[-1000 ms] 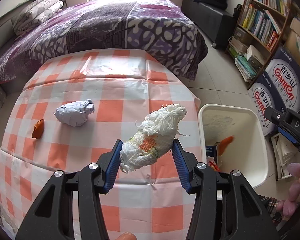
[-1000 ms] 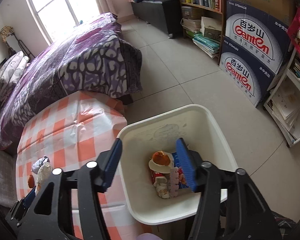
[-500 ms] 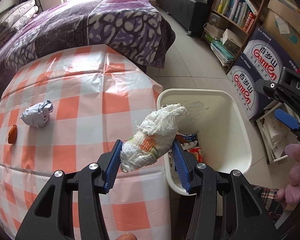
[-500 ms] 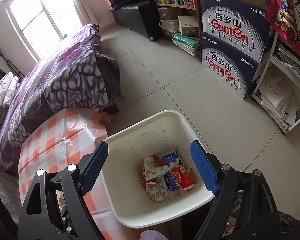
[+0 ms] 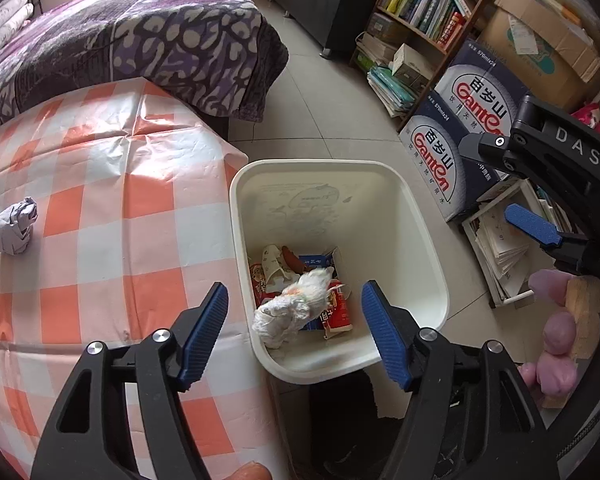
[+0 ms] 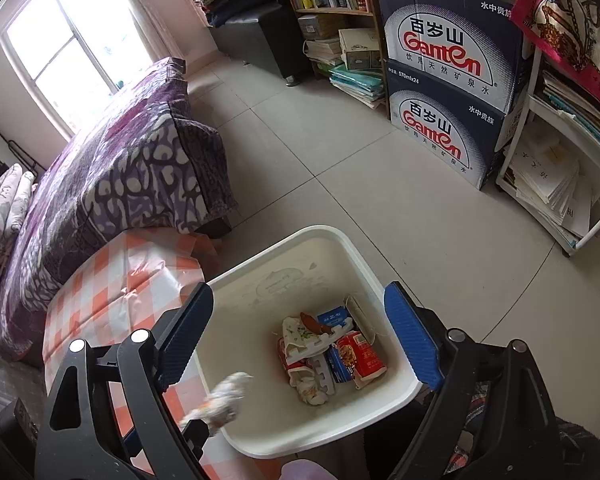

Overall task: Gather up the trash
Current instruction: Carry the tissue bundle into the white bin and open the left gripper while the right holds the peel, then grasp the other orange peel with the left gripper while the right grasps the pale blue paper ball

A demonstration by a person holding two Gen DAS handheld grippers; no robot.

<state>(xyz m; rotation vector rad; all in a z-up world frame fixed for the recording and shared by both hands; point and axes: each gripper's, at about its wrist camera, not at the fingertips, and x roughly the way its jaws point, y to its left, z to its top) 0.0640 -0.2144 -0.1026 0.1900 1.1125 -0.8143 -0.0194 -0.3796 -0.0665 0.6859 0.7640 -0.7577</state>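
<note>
Left gripper point(image 5: 294, 330): a second ago its pads clamped the white paper wad point(image 5: 294, 308); its jaws are now opening and the wad is free of both pads, blurred, over the mouth of the white bin point(image 5: 428, 248). Whether it has landed cannot be told. The view has shifted from the checked tablecloth point(image 5: 100, 208) to the bin. Right gripper point(image 6: 298, 336): jaws opening, wider than before, nothing between them, above the bin. A crumpled grey paper ball point(image 5: 12, 232) remains on the tablecloth.

Bright daylight from window point(image 6: 72, 52); fisheye bending edges; falling tissue wad point(image 6: 224, 400) blurred
</note>
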